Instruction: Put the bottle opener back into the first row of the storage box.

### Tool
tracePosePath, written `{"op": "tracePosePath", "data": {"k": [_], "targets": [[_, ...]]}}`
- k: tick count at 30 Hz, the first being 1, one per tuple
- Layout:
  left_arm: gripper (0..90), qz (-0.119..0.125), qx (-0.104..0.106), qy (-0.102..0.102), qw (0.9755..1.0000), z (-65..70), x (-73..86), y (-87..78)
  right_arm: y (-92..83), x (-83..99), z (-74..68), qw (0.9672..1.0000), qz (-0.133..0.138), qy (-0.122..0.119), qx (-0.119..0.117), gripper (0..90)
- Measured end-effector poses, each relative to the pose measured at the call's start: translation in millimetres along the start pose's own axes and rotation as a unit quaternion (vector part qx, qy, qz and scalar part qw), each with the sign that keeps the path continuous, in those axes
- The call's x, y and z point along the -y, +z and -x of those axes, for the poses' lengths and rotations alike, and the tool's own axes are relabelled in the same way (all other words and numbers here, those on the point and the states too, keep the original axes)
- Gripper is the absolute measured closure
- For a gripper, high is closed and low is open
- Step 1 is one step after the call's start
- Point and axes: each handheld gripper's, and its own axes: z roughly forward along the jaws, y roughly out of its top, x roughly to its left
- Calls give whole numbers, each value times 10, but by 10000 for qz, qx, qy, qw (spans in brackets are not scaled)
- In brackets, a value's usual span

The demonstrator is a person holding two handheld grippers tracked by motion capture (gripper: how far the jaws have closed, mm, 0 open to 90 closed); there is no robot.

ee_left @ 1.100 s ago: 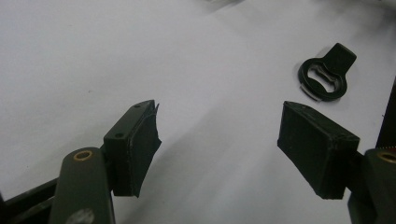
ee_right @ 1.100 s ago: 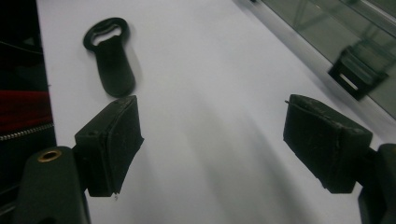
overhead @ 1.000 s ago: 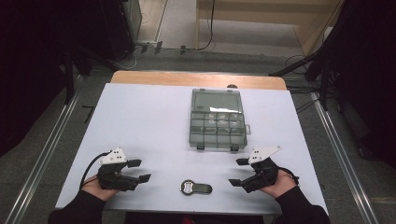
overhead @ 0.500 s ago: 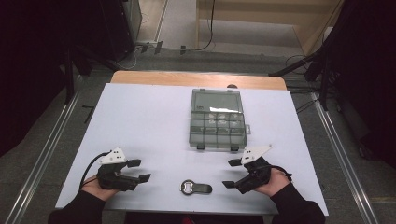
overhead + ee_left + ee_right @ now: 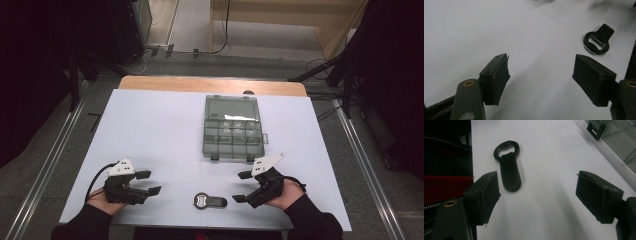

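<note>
Bottle opener (image 5: pixel 209 201) is lying flat on the white tabletop (image 5: pixel 150 130) at the near edge, btwn the two grippers, touching neither. Left gripper (image 5: pixel 148 183) is sitting to its left w/ jaws spread wide, nothing in them. Right gripper (image 5: pixel 242 187) is hovering just right of the opener, jaws also released & empty, pointing left toward it. Clear compartment box (image 5: pixel 233 128) is resting farther back, centre-right, well apart from the opener
</note>
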Motion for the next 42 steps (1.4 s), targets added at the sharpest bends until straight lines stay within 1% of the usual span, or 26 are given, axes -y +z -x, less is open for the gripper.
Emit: {"op": "tracePosePath", "data": {"k": [5,16,17,19,20,23,27,35,39,42], "targets": [[283,2,-3,-3,10000,0,0,-1,44,-38,-20,10000,-61,-23,-17,203],[283,6,-3,-9,10000,-3,2,-4,154,-156,-87,9995,-281,-164,-17,217],[284,7,-2,-12,10000,-3,2,-5,177,-179,-108,9992,-336,-219,-10,217],[283,17,5,-20,10000,-2,4,-7,185,-190,-121,9991,-370,-217,4,218],[283,13,9,-20,10000,-3,4,-8,199,-210,-140,9988,-425,-244,39,219],[284,10,1,-20,10000,-2,4,-7,215,-236,-163,9984,-483,-296,51,226],[284,7,-2,-17,10000,-1,4,-7,234,-266,-185,9980,-566,-291,67,237],[283,5,-5,-20,10000,-1,4,-7,299,-338,-227,9965,-725,-422,12,262],[283,9,3,-16,10000,-4,5,-9,333,-370,-243,9957,-829,-411,-16,274],[283,0,3,-12,10000,-4,6,-13,372,-393,-255,9949,-899,-448,-38,280]]}}
